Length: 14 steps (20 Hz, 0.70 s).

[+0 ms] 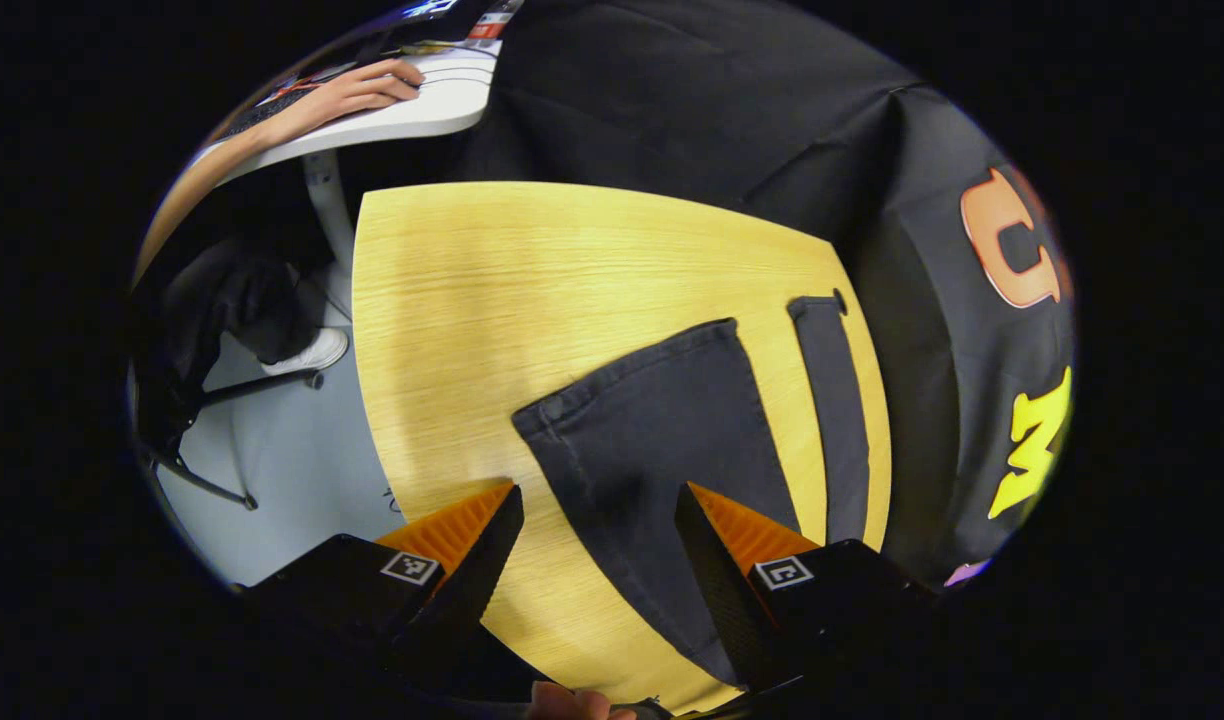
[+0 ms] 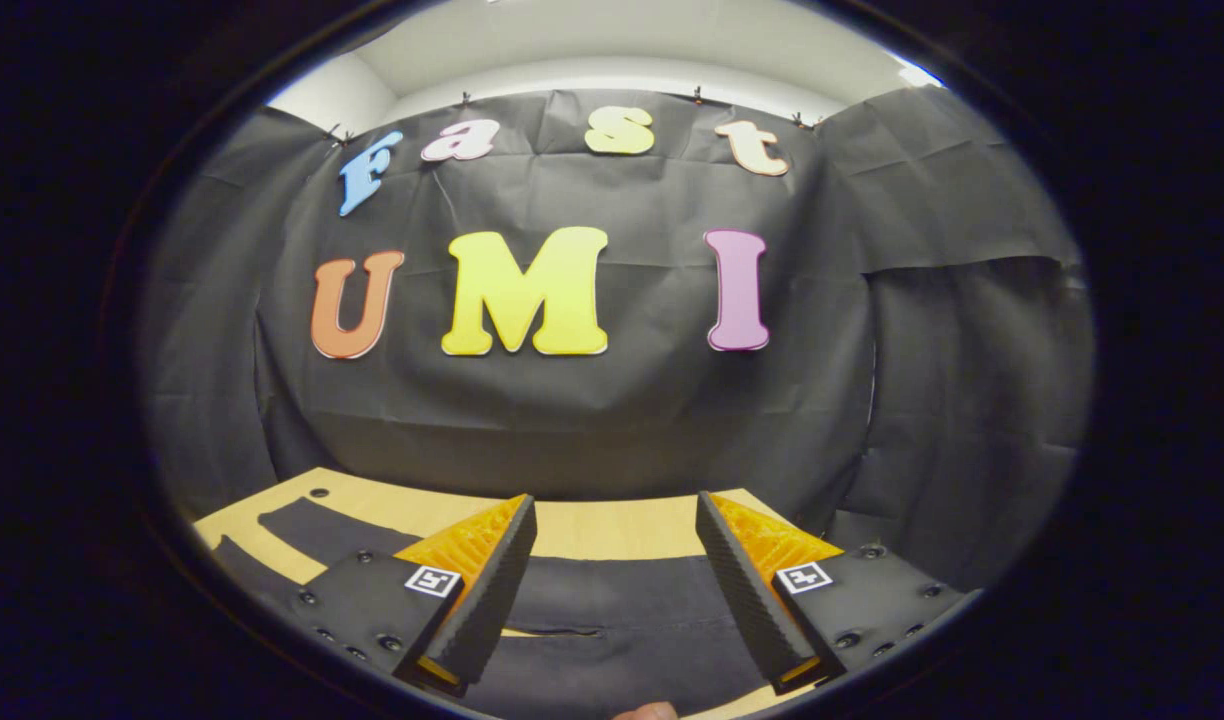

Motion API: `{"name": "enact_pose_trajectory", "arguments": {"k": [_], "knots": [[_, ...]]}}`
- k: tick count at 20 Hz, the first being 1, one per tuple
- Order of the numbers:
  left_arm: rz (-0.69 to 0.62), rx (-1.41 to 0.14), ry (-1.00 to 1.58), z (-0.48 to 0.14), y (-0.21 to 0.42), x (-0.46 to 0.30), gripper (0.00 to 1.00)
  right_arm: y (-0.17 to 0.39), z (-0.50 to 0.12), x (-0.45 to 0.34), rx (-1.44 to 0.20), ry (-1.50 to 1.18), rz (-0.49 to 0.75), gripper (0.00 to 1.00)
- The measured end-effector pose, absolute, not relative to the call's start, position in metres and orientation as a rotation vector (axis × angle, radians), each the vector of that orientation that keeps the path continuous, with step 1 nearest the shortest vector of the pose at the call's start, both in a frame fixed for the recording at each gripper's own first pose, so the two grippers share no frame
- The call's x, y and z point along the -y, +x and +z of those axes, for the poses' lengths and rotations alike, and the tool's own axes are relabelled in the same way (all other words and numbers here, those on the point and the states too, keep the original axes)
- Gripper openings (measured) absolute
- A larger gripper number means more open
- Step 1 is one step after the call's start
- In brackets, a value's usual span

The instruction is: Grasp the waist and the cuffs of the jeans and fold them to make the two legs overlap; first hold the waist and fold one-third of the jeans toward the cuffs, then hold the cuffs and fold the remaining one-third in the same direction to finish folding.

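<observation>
Both tongs hang released above the table [image 1: 452, 300]: the left gripper [image 1: 597, 535] low in its view over a jeans [image 1: 662, 440] cuff, the right gripper [image 2: 617, 560] bottom centre over the waist. The legs lie apart, so overlapping them likely comes first, calling for both to descend and pinch.

The dark, near-black jeans [image 1: 662, 440] lie flat and unfolded on the table, legs apart. In the left gripper view one stitched cuff [image 1: 627, 375] lies nearest mid-table, the other leg along the far edge. In the right gripper view the waist end [image 2: 612, 610] spreads flat.
</observation>
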State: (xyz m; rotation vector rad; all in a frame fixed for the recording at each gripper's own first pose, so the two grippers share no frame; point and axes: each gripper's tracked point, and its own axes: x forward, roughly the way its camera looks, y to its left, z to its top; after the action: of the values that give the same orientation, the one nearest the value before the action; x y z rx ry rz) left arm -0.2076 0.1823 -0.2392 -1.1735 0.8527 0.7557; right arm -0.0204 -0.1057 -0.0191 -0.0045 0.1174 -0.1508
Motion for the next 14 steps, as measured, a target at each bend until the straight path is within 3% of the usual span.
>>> {"name": "enact_pose_trajectory", "arguments": {"k": [3,7,8,9,10,11,12,14], "knots": [[0.770,-0.821,-1.204,-0.237,-0.196,-0.193,1.00,-0.024,-0.020,0.124,-0.126,0.001,-0.193,1.00],[0.835,-0.835,-1.272,-0.244,-0.189,-0.203,1.00,-0.022,-0.032,0.152,-0.158,-0.004,-0.235,0.95],[0.847,-0.843,-1.284,-0.246,-0.186,-0.206,0.95,-0.020,-0.041,0.165,-0.186,0.010,-0.244,0.99],[0.840,-0.868,-1.284,-0.249,-0.186,-0.205,0.95,-0.018,-0.052,0.176,-0.230,0.052,-0.250,0.94],[0.840,-0.868,-1.269,-0.253,-0.184,-0.207,1.00,-0.017,-0.070,0.188,-0.298,0.109,-0.258,0.94],[0.831,-0.897,-1.266,-0.258,-0.190,-0.205,0.80,-0.018,-0.090,0.199,-0.387,0.168,-0.278,1.00],[0.845,-0.879,-1.277,-0.257,-0.193,-0.208,0.63,-0.022,-0.112,0.212,-0.468,0.220,-0.296,0.94],[0.871,-0.831,-1.383,-0.260,-0.194,-0.212,0.29,-0.020,-0.143,0.235,-0.577,0.303,-0.332,0.99]]}}
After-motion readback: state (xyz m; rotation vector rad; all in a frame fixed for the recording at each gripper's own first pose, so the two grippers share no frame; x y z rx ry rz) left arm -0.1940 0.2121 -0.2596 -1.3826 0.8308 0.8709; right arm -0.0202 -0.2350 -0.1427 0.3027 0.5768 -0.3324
